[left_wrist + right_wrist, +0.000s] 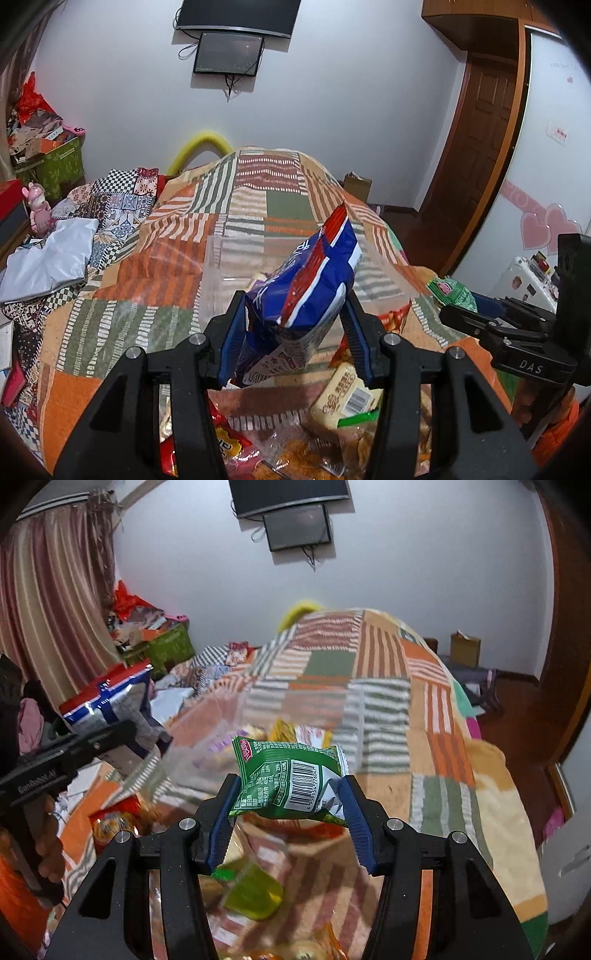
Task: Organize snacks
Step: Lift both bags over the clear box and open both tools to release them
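Closest to us, loose snack packets [343, 402] lie scattered on a patchwork blanket [155, 273] of orange, green and striped squares that covers a bed. Just above them, our left gripper [293, 314] clamps a blue, red and white snack bag [314, 273] between its blue pads; the bag is lifted clear of the blanket and stands tilted, its top leaning away to the right. Our right gripper [288, 797] pinches a small green snack packet [291, 779] by both side edges, barcode facing us, and it too hangs above the blanket. In the right wrist view the left gripper appears at the far left, with part of a person's hand [48, 845] wrapped round its handle. Just beyond both held snacks sits a clear plastic bin [236, 273], resting on the blanket with a few packets already inside it. Further back the blanket rises over a hump. Behind it stands a pale wall with a dark screen [229, 53] mounted high, striped curtains [48, 602] on the left and a brown wooden door [476, 147] on the right.
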`<state>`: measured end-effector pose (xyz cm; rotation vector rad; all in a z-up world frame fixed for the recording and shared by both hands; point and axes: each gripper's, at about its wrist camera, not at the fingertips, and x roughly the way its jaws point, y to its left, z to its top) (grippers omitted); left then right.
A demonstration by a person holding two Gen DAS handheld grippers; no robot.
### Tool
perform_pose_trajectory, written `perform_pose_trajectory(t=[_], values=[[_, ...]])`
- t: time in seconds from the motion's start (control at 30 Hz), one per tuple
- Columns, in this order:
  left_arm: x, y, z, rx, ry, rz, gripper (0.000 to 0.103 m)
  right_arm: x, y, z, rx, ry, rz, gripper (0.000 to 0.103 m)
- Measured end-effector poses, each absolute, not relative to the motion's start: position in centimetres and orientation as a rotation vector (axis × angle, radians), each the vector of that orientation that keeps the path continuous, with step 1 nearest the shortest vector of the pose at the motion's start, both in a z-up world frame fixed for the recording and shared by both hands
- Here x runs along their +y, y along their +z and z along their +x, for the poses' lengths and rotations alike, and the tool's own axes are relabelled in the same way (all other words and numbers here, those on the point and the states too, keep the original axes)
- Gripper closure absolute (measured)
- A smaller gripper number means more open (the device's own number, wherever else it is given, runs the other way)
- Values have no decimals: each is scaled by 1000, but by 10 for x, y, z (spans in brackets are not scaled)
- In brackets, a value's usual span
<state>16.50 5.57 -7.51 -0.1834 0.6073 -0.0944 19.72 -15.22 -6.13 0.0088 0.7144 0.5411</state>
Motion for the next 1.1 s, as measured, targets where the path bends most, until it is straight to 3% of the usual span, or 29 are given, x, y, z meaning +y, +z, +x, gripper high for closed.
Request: perform_pose_trajectory(t=[0.33,1.1], values=[[59,-66,192,593,-80,-177,53,-127,-55,221,691,566,-19,52],[39,-113,264,731,-82,-63,53,-102,-101,282,843,550,-69,52]])
